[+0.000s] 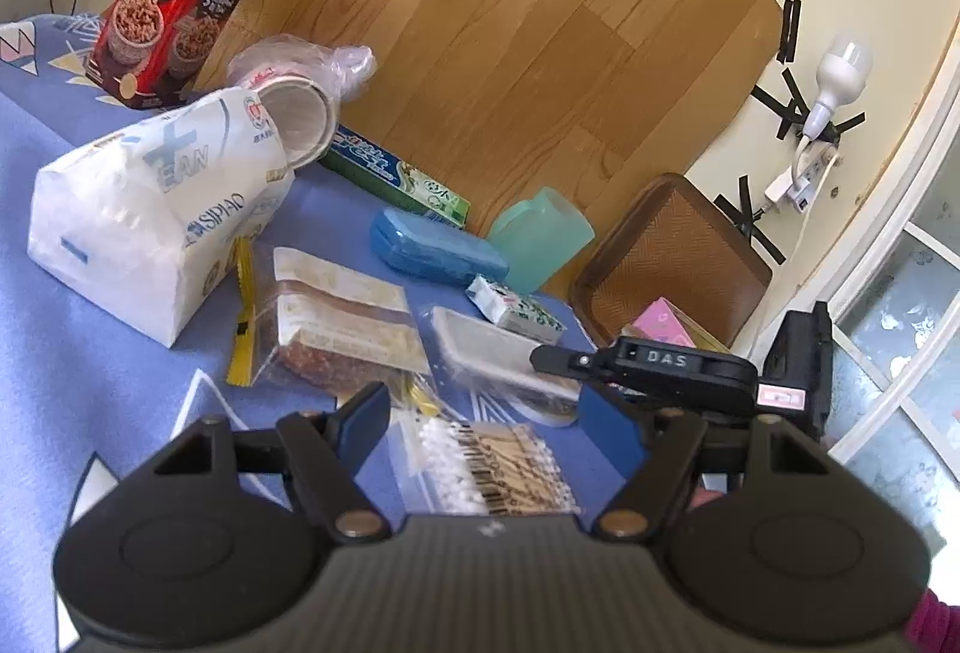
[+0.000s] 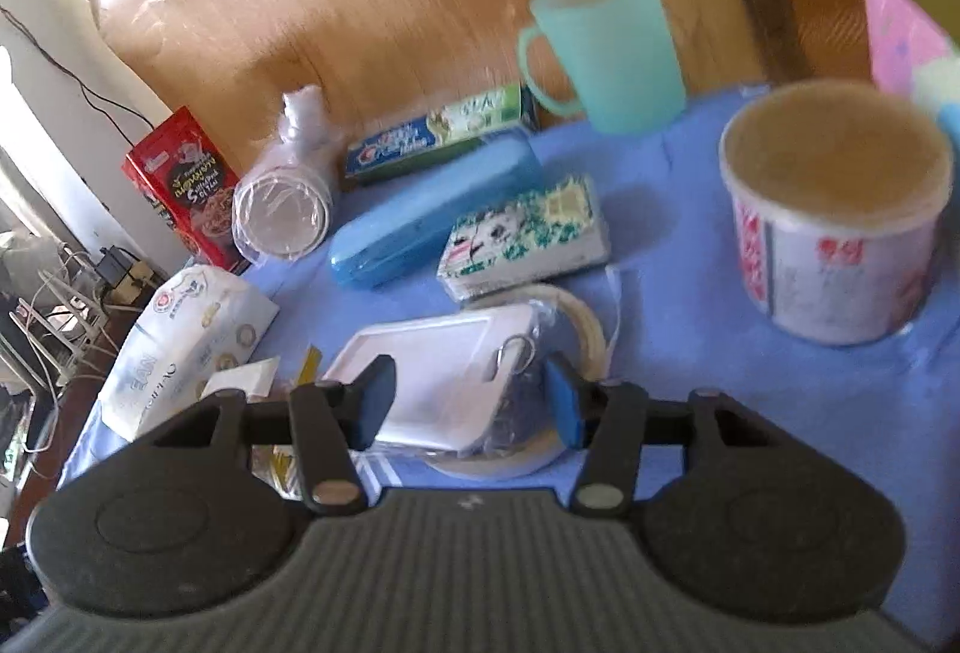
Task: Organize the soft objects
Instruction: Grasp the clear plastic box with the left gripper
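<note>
Both jaws gape empty: my right gripper (image 2: 468,401) straddles the white phone case (image 2: 432,383), long axis running away; left gripper (image 1: 486,431) hovers over cotton swabs (image 1: 498,467).

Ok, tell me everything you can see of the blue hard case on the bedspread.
The blue case is a long, narrow box with rounded ends, glossy like hard plastic, with a seam running along its side. It is shut and lies flat on the blue cloth. The toothpaste box lies right behind it, the small tissue pack close beside one end, and the teal mug just beyond. Whether any of them touch it is unclear. Neither gripper holds it.
</note>
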